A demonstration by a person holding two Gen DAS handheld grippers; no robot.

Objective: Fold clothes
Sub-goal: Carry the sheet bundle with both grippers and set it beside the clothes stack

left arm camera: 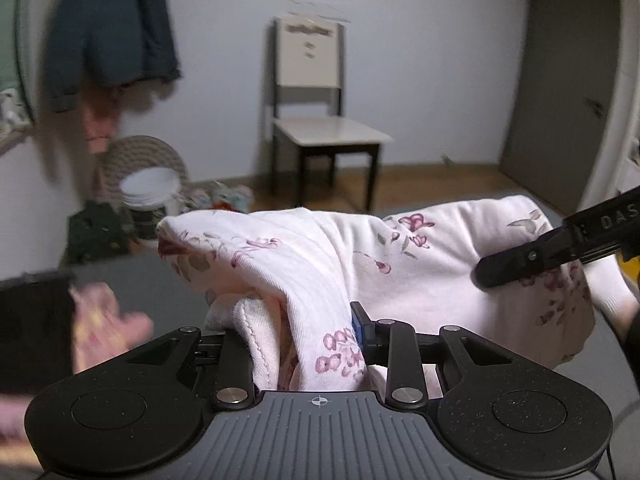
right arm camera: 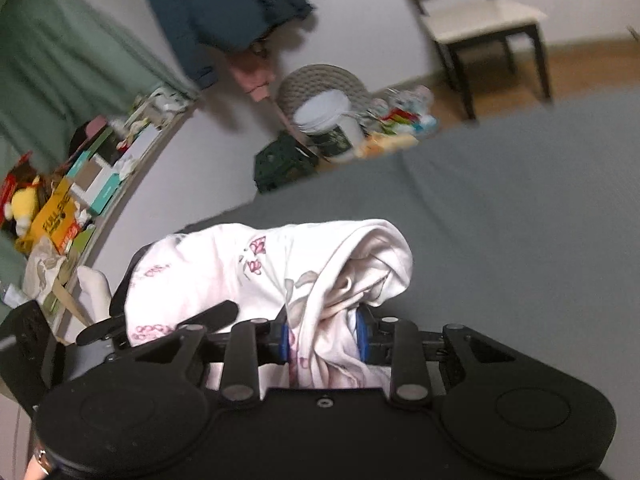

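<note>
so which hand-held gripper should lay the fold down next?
Probably the right hand-held gripper: it clamps the floral garment with bare grey bedding ahead. The left hand-held gripper could anchor its bunched end.

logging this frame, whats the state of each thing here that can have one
floral garment: bunched, lifted, held at two spots
left claw: shut on the garment
right claw: shut on the garment
door: closed
chair: upright, seat bare
dark jacket: hanging on the wall

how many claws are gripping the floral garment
2: the left claw pinches one bunched edge of the garment; the right claw pinches another.
</note>
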